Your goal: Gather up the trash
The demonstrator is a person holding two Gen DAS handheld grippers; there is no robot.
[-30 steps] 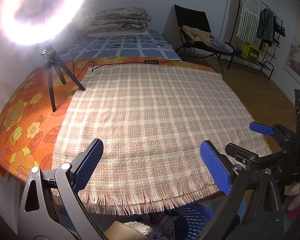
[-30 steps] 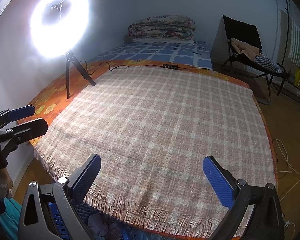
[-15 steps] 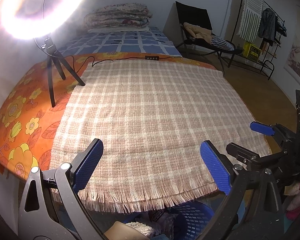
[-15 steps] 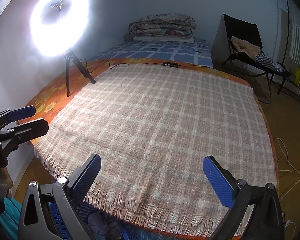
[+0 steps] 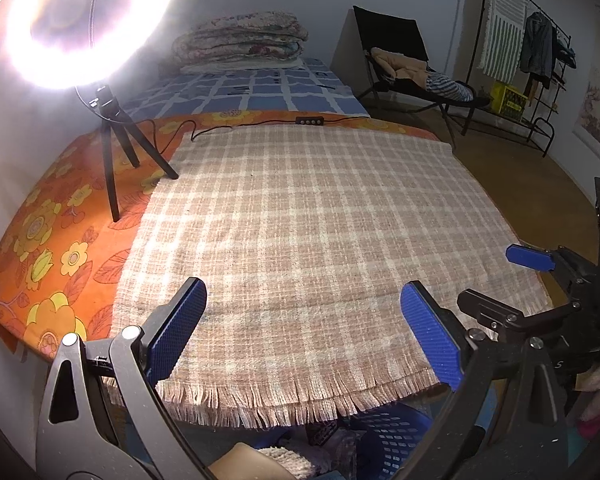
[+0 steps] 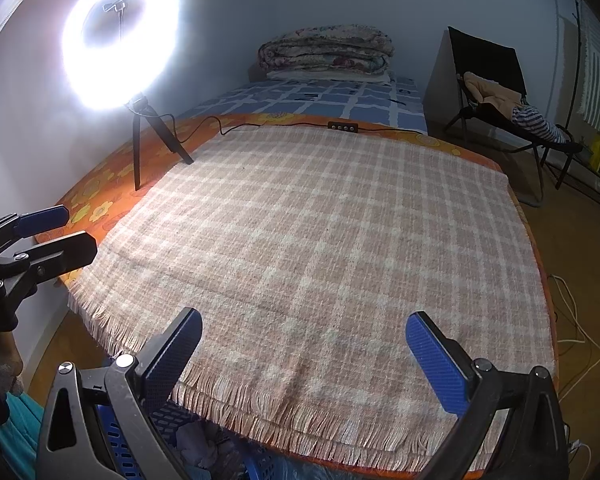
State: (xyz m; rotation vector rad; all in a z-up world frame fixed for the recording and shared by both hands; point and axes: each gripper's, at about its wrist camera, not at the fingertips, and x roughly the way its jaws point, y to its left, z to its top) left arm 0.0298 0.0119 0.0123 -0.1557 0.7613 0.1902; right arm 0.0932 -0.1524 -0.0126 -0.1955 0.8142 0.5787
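My left gripper [image 5: 304,304] is open and empty, held over the near fringe of a pink-and-white plaid blanket [image 5: 316,216] on a table. My right gripper [image 6: 304,336] is open and empty over the same near edge; it also shows at the right of the left wrist view [image 5: 496,280]. The left gripper shows at the left of the right wrist view [image 6: 64,228]. A blue plastic basket [image 5: 388,436] holding crumpled trash sits under the table's near edge; it also shows in the right wrist view [image 6: 172,420]. No trash shows on the blanket.
A lit ring light on a tripod [image 5: 112,128] stands at the table's far left on an orange floral cloth [image 5: 60,240], with its cable and remote [image 5: 309,121] along the far edge. A bed with folded quilts [image 5: 240,40], a black chair [image 5: 404,64] and a clothes rack [image 5: 520,44] stand behind.
Both grippers have stayed open and empty. The left wrist view has shifted slightly; the table sits a little lower and nearer in frame.
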